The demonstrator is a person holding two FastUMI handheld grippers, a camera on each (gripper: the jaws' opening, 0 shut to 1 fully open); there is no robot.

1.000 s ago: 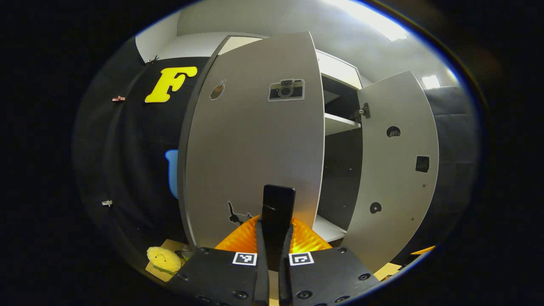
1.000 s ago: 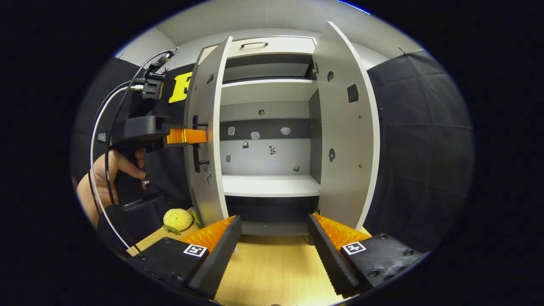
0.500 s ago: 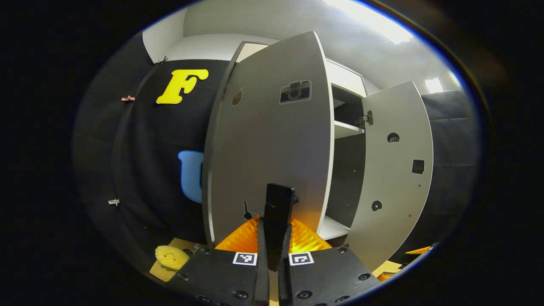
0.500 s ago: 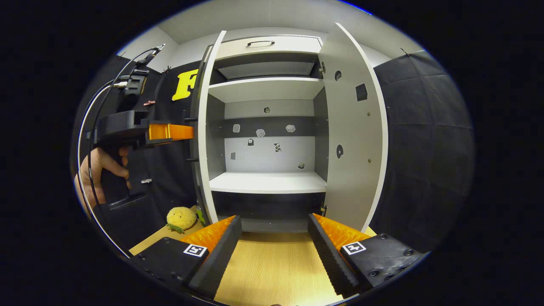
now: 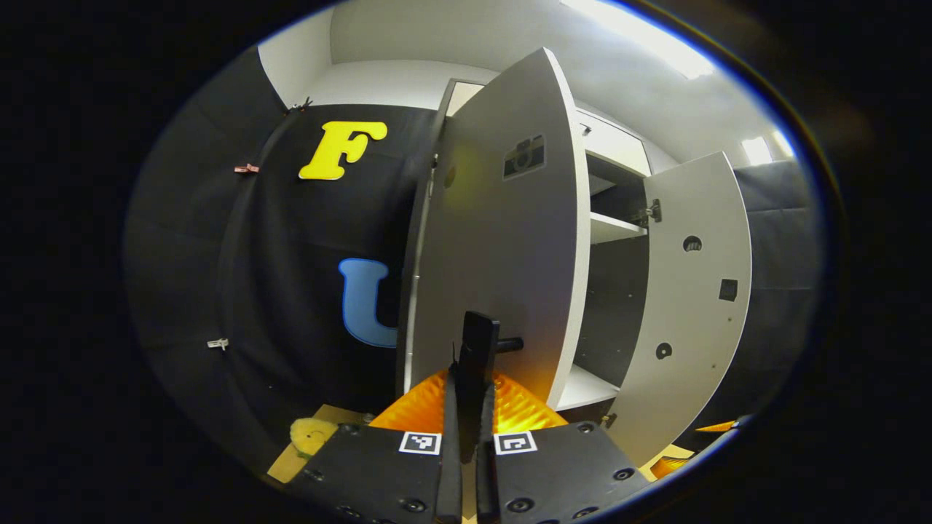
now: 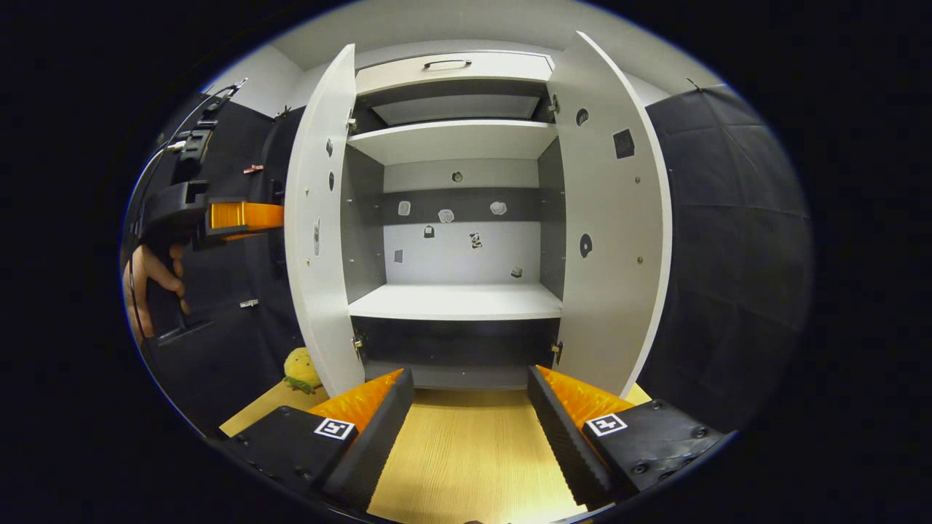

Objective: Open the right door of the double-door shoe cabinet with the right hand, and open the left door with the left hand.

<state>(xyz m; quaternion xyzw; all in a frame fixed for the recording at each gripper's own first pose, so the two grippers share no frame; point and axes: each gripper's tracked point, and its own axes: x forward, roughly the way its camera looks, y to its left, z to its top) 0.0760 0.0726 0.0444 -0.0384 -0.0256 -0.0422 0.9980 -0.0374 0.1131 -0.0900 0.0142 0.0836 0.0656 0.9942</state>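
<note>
The white shoe cabinet (image 6: 455, 138) stands with both doors swung outward and its shelves bare. In the left gripper view, my left gripper (image 5: 470, 378) is shut on the black handle (image 5: 478, 338) on the outer face of the left door (image 5: 502, 255). The right gripper view has that gripper (image 6: 233, 216), held by a hand (image 6: 145, 276), just beyond the left door (image 6: 317, 218). My right gripper (image 6: 473, 422) hangs open in front of the cabinet, low and centred, apart from the right door (image 6: 611, 218) and holding nothing.
A yellow plush toy (image 6: 301, 367) lies on the wooden surface (image 6: 466, 451) at the foot of the left door. Black cloth walls stand close on both sides of the cabinet. The right door (image 5: 692, 291) juts toward me.
The left door has swung further outward, pulled by my left gripper on its handle, and its inner face now shows in the right gripper view. The right gripper has hardly moved.
</note>
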